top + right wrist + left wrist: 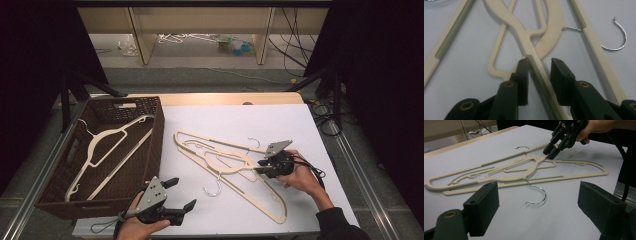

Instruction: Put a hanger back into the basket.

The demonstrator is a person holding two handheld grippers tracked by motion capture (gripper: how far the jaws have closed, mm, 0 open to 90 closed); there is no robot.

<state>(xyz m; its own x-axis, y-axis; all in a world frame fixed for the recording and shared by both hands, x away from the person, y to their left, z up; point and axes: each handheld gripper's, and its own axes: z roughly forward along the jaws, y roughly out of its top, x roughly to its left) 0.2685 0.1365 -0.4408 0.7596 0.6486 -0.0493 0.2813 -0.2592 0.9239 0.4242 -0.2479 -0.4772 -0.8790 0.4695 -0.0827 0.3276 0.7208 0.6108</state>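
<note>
Lying across the white table cover (300, 120), a pair of cream hangers (225, 160) overlap each other in a loose tangle near the middle of the table, their chrome hooks (214, 189) pointing off to opposite sides. Over the right end of that tangle sits the right gripper (263, 166), its tips down at the arm of the upper hanger. In the right gripper view the ribbed grey strip (537, 75) of that arm runs up between the two black jaws; one jaw touches its edge while the other stands a little apart from it, so the grip is not yet closed on the hanger, though the jaws are narrow. The person's right hand (300, 177) wraps the tool from behind. Nearer the front edge, well apart from the hangers, the left gripper (181, 195) rests low over bare cover with its jaws spread wide and nothing between them; the left gripper view looks across the tangle from there. To the left of the cover stands a dark woven basket (155, 135), and one more cream hanger (107, 155) lies slantwise inside it.
</note>
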